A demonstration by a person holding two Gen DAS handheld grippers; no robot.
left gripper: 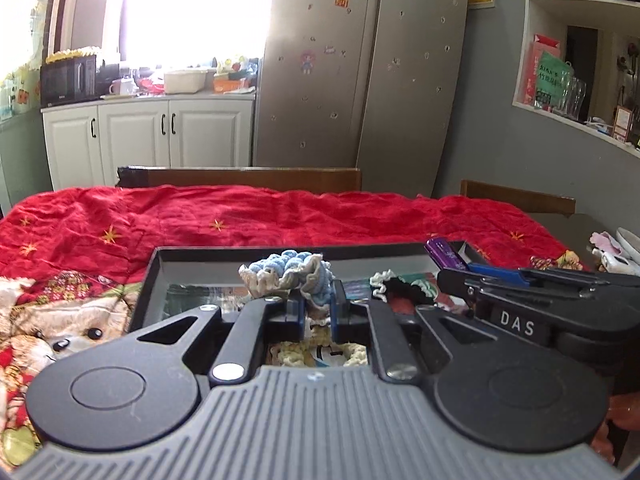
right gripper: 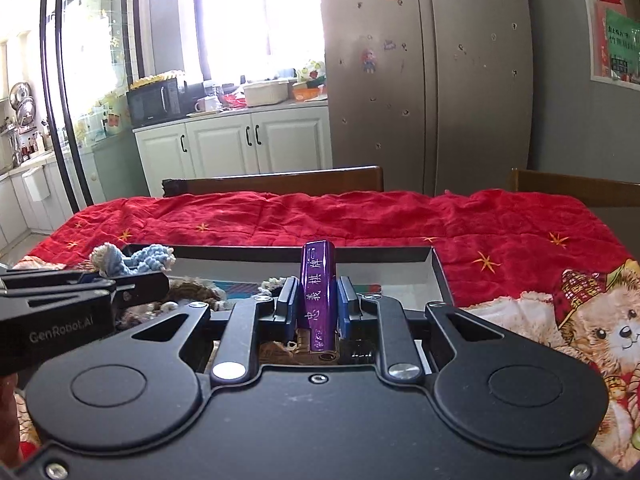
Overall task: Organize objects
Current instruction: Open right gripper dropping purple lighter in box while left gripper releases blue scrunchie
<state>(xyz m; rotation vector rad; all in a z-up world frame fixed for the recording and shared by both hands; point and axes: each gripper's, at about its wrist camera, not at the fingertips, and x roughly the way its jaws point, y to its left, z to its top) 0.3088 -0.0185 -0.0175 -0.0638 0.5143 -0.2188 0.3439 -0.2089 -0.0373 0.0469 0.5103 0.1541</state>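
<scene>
Two hand-held grippers of mine hang side by side over the near part of a shallow dark tray (right gripper: 436, 276) on the red-clothed table (right gripper: 360, 216). My left hand-held gripper (left gripper: 316, 312) pinches a blue and cream crocheted piece (left gripper: 288, 270). My right hand-held gripper (right gripper: 318, 310) is clamped on a purple box with printed characters (right gripper: 318, 292), held upright. More crocheted pieces (left gripper: 390, 284) lie inside the tray.

Table under red quilted cloth (right gripper: 360, 216), black tray (right gripper: 438, 276) on it.
</scene>
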